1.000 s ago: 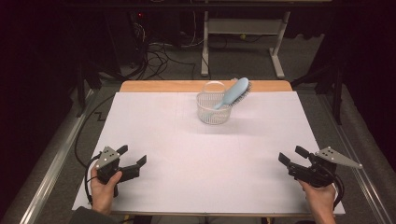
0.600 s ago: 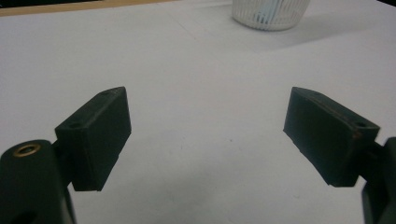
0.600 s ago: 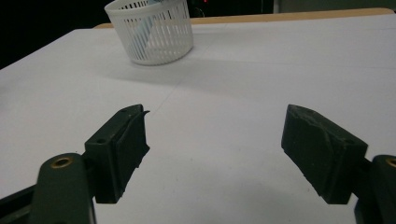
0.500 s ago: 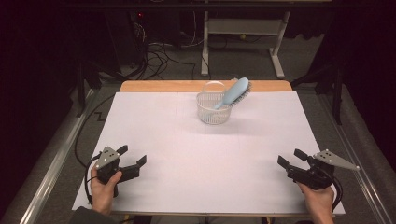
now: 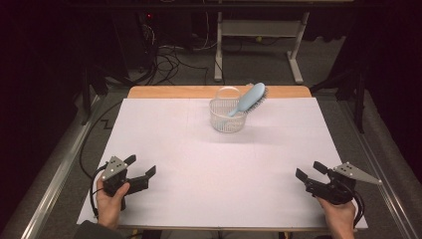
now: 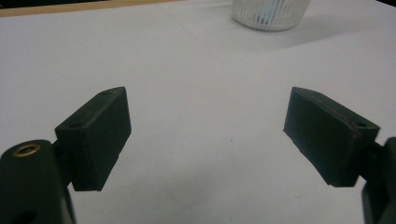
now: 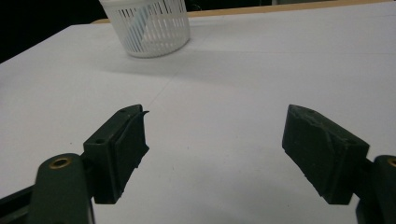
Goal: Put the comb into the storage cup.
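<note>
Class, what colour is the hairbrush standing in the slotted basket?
Light blue plastic hairbrush; clearest in the high view.

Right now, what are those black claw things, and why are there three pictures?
A person holds a tool in each hand: the left gripper and the right gripper. Both have their jaws open and hold nothing. One picture comes from a camera above the white table. The other two come from small cameras riding on each tool, looking along its jaws. At the table's far side stands a white basket with a blue hairbrush leaning in it.
</note>
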### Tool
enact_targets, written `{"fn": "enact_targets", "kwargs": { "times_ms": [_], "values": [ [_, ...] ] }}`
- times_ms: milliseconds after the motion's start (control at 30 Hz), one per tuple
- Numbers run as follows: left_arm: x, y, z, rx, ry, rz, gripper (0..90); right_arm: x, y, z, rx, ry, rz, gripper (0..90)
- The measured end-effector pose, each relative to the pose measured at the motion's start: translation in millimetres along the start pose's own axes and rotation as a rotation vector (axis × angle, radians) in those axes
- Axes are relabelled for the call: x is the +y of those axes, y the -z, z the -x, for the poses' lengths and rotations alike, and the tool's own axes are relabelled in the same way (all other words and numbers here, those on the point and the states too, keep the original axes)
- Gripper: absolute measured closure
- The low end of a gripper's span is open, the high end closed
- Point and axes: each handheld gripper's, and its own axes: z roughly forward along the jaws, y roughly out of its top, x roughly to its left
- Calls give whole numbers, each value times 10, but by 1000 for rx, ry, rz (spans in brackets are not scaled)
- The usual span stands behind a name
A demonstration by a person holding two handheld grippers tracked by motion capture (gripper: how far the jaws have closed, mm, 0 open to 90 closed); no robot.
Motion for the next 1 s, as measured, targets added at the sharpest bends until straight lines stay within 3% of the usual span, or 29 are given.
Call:
{"fn": "enact_targets", "kwargs": {
  "times_ms": [1000],
  "values": [
    [-3, -16, 3, -7, -1, -6, 159, -120, 63, -15, -3, 10, 0, 214]
  ]
}}
